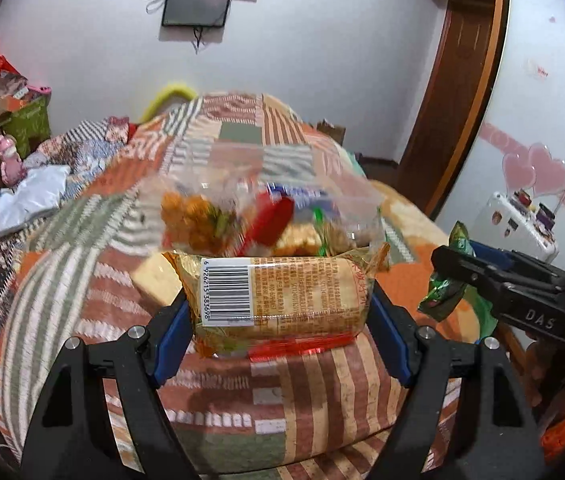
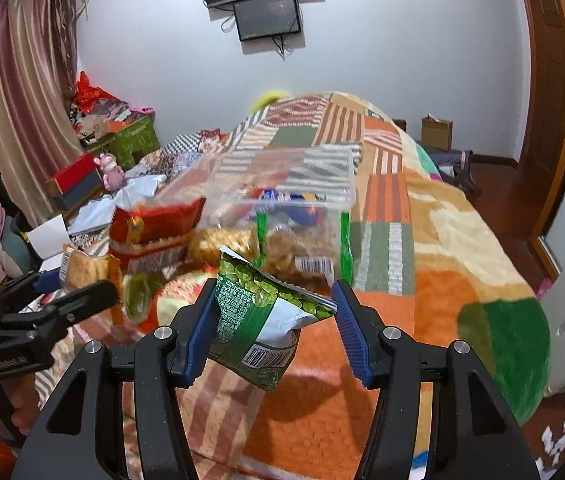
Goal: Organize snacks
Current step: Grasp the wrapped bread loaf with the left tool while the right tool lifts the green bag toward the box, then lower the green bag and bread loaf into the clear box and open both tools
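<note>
The left tongs (image 1: 278, 312) clamp a crinkly golden cracker packet (image 1: 282, 296) by its ends. The right tongs (image 2: 274, 332) pinch a glossy green pea pouch (image 2: 266, 320). Both hang above the patchwork bed (image 2: 422, 240), before a clear plastic bin (image 2: 282, 184) of snacks.

Snack packets (image 2: 302, 248) lie in a bin (image 2: 282, 176) on the bed (image 2: 442, 240).

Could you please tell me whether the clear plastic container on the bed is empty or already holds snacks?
It holds snacks: through the clear plastic container several packets show, orange, red, blue and green.
</note>
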### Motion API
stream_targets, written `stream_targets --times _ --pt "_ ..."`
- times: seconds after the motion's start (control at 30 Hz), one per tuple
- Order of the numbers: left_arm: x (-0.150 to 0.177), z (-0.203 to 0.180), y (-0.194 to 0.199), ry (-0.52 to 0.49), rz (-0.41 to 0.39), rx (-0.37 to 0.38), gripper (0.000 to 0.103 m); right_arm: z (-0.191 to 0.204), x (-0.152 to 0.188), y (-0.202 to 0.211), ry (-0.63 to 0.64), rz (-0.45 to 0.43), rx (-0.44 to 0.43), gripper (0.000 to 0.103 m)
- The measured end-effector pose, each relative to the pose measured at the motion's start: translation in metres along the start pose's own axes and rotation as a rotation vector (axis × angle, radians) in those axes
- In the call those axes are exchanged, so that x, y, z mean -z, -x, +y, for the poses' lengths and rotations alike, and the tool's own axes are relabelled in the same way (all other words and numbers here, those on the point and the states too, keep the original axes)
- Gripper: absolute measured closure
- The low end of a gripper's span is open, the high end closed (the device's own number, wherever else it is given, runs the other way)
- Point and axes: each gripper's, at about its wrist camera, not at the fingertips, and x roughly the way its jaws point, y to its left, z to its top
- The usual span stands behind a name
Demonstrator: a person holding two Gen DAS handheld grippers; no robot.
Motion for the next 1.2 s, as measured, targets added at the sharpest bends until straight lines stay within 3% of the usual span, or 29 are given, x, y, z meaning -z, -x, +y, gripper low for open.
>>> stream_targets --times 0.3,0.63,1.2 --pt "-0.035 0.007 0.015 -0.023 -0.096 -0.049 0.024 0.008 -0.030 -0.004 0.036 -0.060 -0.011 0.050" --pt "-0.069 0.016 -0.013 -0.022 -0.127 -0.083 0.024 0.015 -0.061 -0.020 0.061 -0.113 -0.014 0.050" --pt "-0.109 0.054 -0.095 -0.008 -0.012 -0.101 0.024 0.015 -0.094 -0.087 0.088 -0.086 0.000 0.050"
